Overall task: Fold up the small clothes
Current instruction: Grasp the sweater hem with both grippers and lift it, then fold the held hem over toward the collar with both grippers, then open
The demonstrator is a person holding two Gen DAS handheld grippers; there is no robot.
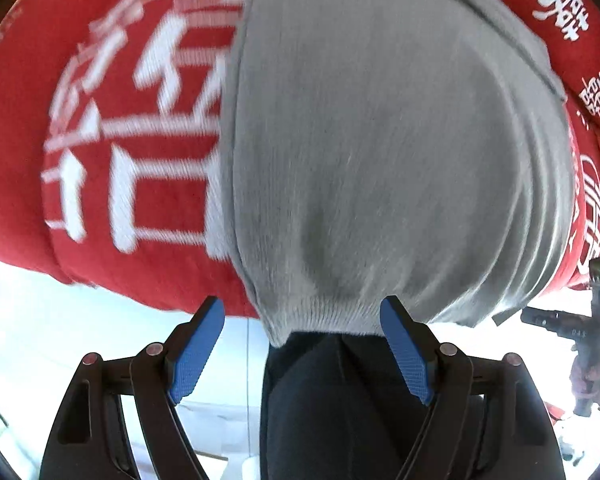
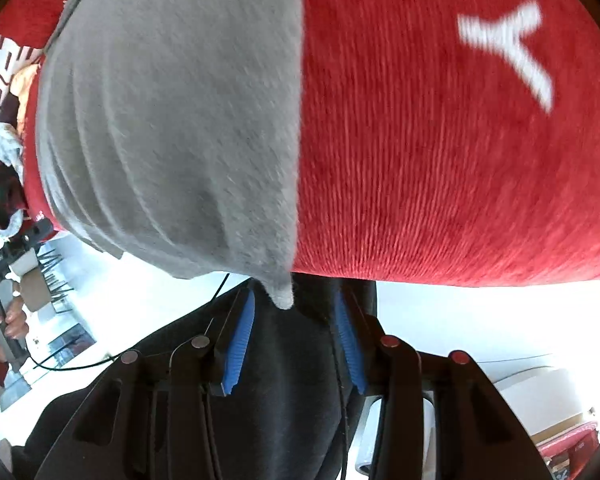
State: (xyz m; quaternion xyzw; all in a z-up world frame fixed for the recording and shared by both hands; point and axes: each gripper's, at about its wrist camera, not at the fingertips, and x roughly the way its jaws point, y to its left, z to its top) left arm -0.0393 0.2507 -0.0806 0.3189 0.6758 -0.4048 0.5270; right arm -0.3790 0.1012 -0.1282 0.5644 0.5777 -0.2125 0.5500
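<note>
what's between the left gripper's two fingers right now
In the left wrist view, the ribbed hem corner of the grey garment hangs between the blue fingers, with dark fabric below it. Neither finger touches the cloth.

Garment (image 1: 380, 160) on cloth (image 1: 140, 160), cloth showing on both sides.

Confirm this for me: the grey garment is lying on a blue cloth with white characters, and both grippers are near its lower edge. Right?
Not quite. The cloth under the grey garment is red with white characters, not blue; the left wrist view shows it plainly. Only the gripper pads are blue. The rest holds: the left gripper and the right gripper are both near the garment's lower edge.
</note>
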